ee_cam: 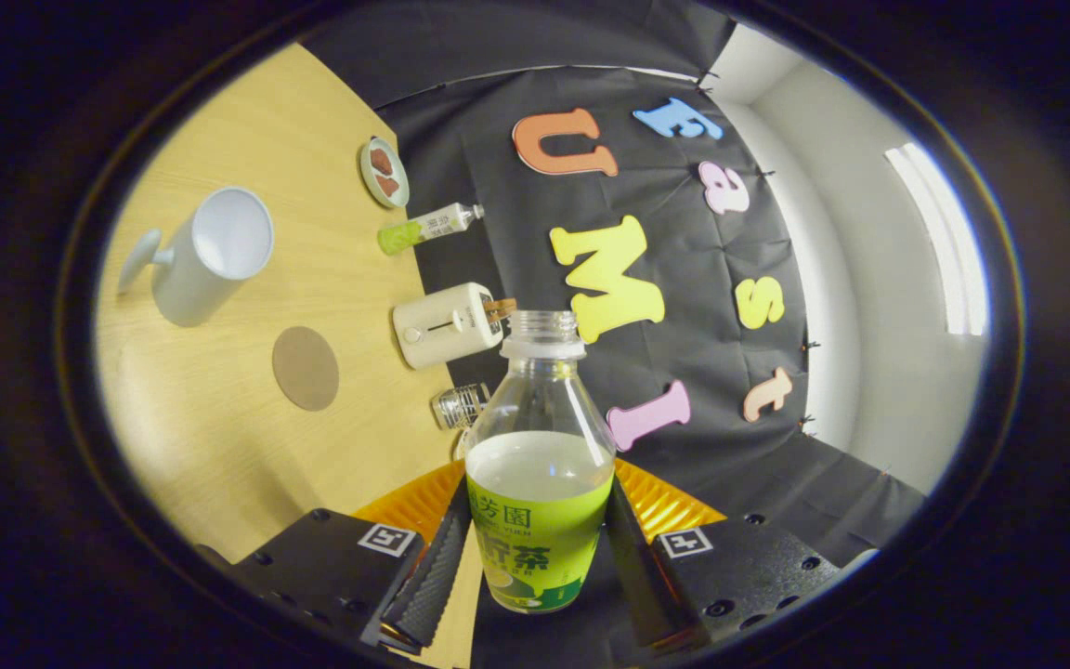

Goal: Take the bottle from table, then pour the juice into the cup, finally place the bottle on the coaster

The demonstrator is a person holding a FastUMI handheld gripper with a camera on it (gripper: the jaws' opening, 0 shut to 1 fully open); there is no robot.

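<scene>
On the wooden table [219, 446], a white toaster [447, 324] sits between a second bottle [428, 228] and a glass jar [461, 405]; a small dish [384, 172] lies beyond.

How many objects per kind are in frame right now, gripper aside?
Bottles: 2, the open one held between the gripper fingers, and a capped one lying on the table
Cups: 1, white
Coasters: 1, round brown
Toasters: 1, cream
Small plates: 1
Clear glass items: 1, kind unclear
Total: 7
</scene>
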